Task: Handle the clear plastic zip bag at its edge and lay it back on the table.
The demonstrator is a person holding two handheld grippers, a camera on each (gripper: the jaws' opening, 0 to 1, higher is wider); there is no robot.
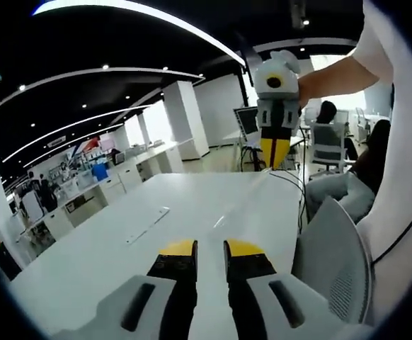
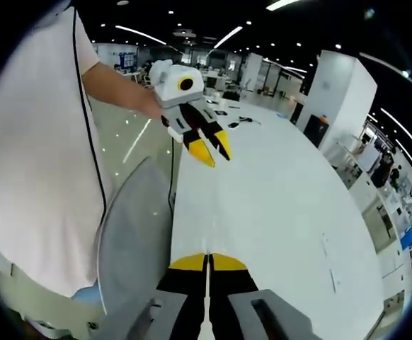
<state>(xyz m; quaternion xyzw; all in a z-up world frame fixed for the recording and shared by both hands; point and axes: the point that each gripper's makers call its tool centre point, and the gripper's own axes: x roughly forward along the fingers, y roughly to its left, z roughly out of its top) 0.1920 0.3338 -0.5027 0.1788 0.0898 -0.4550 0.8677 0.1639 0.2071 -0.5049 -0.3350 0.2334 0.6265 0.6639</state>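
Left claw (image 1: pixel 210 249): raised over the long white desk (image 1: pixel 192 205), yellow tips slightly parted, holding nothing.
Right claw (image 2: pixel 207 258): yellow tips closed together, nothing visible between them, above the same desk.
Clear plastic zip bag: cannot make it out on the desk.
Grey mesh chair back (image 2: pixel 132 234): just beside the desk edge.
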